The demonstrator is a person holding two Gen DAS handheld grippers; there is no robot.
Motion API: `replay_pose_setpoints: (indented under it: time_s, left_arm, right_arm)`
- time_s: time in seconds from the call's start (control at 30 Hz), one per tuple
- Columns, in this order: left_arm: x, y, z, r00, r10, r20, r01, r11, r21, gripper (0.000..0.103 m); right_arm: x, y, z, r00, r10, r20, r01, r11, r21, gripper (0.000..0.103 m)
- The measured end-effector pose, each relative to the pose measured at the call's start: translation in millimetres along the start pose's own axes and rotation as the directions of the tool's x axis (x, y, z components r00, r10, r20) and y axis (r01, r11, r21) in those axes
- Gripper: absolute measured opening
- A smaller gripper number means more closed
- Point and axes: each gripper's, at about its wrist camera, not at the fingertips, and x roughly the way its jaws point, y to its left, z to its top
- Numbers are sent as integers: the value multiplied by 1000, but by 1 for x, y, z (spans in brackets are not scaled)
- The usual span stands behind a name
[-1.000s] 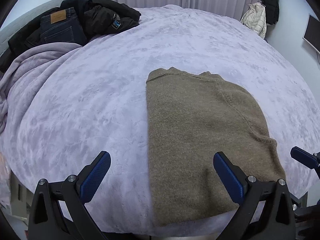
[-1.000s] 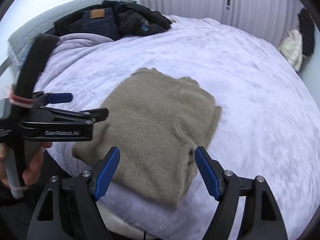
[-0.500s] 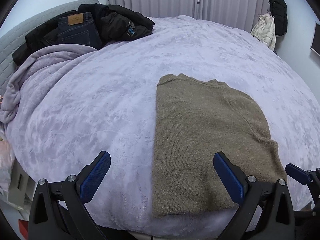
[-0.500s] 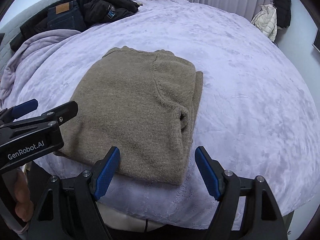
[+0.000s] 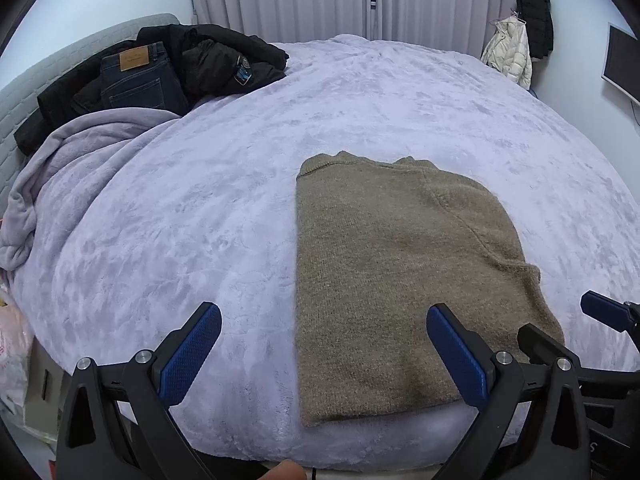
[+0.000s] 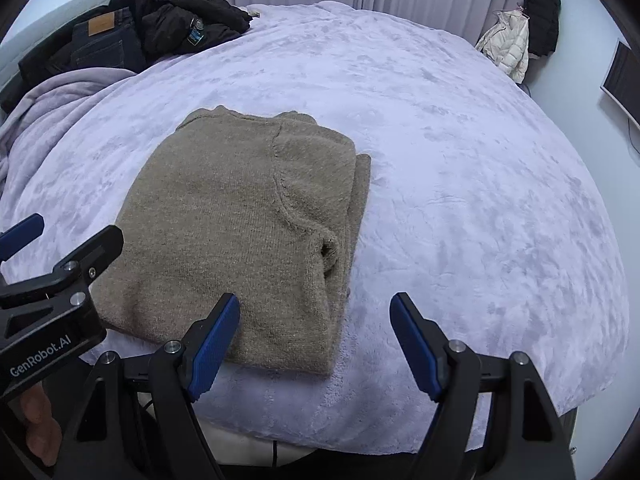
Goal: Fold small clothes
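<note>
A tan knit sweater (image 5: 392, 264) lies folded into a rectangle near the front edge of the bed; it also shows in the right wrist view (image 6: 244, 224), with a sleeve folded in along its right side. My left gripper (image 5: 324, 344) is open and empty, held above the sweater's near left corner. My right gripper (image 6: 316, 340) is open and empty above the sweater's near right corner. The left gripper's body (image 6: 48, 304) shows at the left of the right wrist view, and the right gripper's fingers (image 5: 604, 310) show at the right of the left wrist view.
A lilac plush blanket covers the bed (image 5: 200, 208). Dark jeans (image 5: 136, 76) and a black jacket (image 5: 224, 60) are piled at the far left by the headboard. A bunched lilac blanket (image 5: 60, 160) lies at the left. Coats (image 5: 516, 48) hang at the far right wall.
Both grippers have pulled back and risen slightly, and the right one has swung to face the sweater squarely. The sweater has not moved. Both stay open.
</note>
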Motion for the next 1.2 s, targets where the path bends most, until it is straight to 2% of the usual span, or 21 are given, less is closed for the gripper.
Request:
replay_pose_setpoints:
  time_s: [0.43, 0.73, 1.0, 1.2]
  left_arm:
    - [-9, -8, -2, 1000, 5, 19, -5, 1000, 24, 103]
    - [0, -3, -4, 999, 25, -41, -24, 1000, 14, 103]
    - [-10, -9, -3, 1000, 18, 6, -18, 999, 38, 103]
    - [-12, -12, -4, 1000, 14, 12, -15, 998, 54, 103]
  right_arm:
    - [2, 8, -3, 1000, -17, -1, 17, 999, -44, 80]
    - [0, 8, -3, 1000, -17, 7, 17, 999, -50, 80]
    - [0, 8, -3, 1000, -14, 4, 14, 998, -59, 80]
    - [0, 9, -3, 1000, -15, 5, 15, 998, -59, 80]
